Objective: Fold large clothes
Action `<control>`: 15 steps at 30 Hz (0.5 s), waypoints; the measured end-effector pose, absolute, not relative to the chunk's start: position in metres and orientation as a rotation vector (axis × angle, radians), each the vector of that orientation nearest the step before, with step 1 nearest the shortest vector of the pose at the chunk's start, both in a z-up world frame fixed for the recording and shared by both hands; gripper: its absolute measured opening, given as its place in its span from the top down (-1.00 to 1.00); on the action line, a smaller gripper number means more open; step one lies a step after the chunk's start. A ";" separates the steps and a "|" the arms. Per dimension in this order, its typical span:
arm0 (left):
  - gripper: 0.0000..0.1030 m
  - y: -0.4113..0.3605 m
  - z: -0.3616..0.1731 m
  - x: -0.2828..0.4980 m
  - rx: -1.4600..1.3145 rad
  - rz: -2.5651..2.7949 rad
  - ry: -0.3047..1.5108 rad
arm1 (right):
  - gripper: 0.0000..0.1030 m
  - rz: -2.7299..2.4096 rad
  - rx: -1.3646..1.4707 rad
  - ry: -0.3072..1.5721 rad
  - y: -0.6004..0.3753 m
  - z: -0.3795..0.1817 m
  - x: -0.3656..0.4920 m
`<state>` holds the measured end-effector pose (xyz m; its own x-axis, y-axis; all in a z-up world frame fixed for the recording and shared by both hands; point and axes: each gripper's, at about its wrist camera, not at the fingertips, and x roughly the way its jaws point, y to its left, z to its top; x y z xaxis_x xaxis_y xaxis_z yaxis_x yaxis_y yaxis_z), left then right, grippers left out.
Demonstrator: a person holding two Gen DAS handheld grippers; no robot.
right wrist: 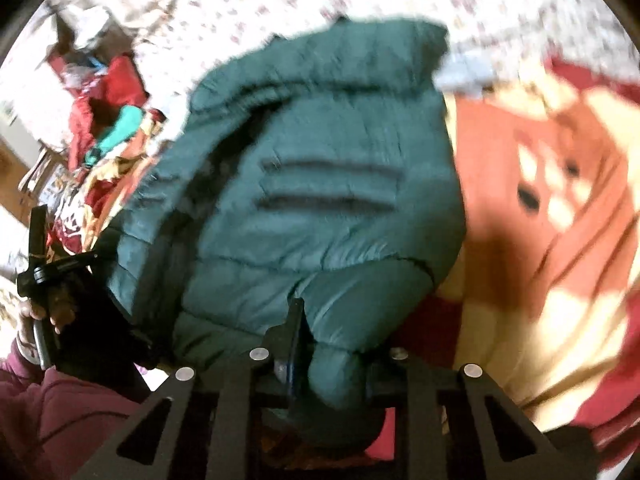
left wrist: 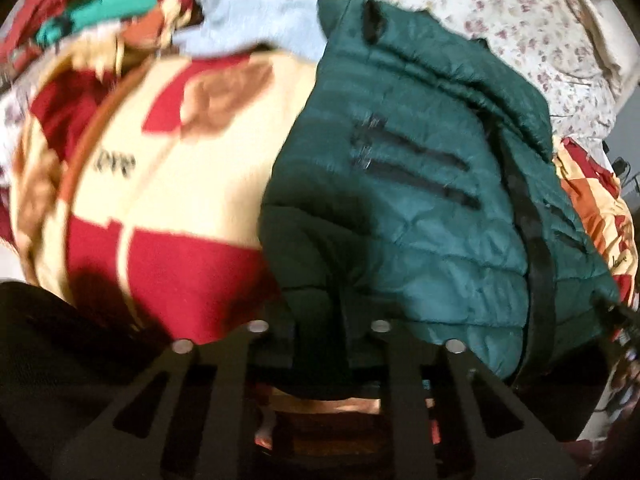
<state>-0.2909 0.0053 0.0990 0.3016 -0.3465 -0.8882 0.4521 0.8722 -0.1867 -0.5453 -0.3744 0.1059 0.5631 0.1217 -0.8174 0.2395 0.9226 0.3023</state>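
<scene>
**We are partway through folding the green puffy jacket**

Closest to us, our right gripper [right wrist: 320,364] is pinching a thick roll of the green jacket [right wrist: 320,200]. The roll looks like a sleeve or a bottom corner, but we cannot tell which. Our left gripper [left wrist: 316,340] is pinching the near edge of the same jacket [left wrist: 400,200], and the cloth bunches up between its fingers. So both grippers are pressed onto the jacket, one at each near end.

The jacket lies on the bed, on top of a blanket [left wrist: 180,152] with red, cream and brown squares. Its near edge is at our grippers, by the near edge of the bed. Its top end reaches away toward the flowered sheet [left wrist: 500,20]. Two dark stripes show on the side that faces up. The pictures are blurry, so the small parts are hard to see.

We think the fold is begun but not finished. The jacket already looks narrow, as if one side is tucked in, but we cannot be sure. It is not yet a small neat bundle. We guess the near end must go over toward the far end, and then get patted flat.

Farther away, near the far left corner of the bed, a pile of clothes [left wrist: 100,8] in red and bright green sits in a heap. They look unfolded, so more work is left after this jacket.
</scene>
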 end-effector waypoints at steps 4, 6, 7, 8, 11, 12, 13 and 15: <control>0.75 0.002 0.126 -0.291 0.111 -0.544 1.065 | 0.58 -0.068 0.358 0.888 -0.376 0.136 -0.538; 0.75 0.001 0.138 -0.286 0.086 -0.543 1.037 | 0.58 -0.076 0.361 0.849 -0.380 0.145 -0.533; 0.75 0.002 0.143 -0.281 0.067 -0.544 1.033 | 0.58 -0.086 0.366 0.828 -0.384 0.149 -0.530; 0.75 0.003 0.148 -0.274 0.040 -0.545 1.034 | 0.58 -0.093 0.368 0.814 -0.387 0.152 -0.528; 0.75 0.006 0.162 -0.258 -0.009 -0.536 1.011 | 0.58 -0.112 0.360 0.778 -0.392 0.162 -0.516; 0.75 0.003 0.169 -0.253 -0.018 -0.531 0.988 | 0.58 -0.121 0.357 0.766 -0.395 0.166 -0.511; 0.75 0.000 0.174 -0.249 -0.022 -0.529 0.970 | 0.58 -0.125 0.356 0.759 -0.398 0.169 -0.508; 0.75 -0.009 0.183 -0.241 -0.024 -0.531 0.934 | 0.58 -0.140 0.356 0.735 -0.406 0.177 -0.497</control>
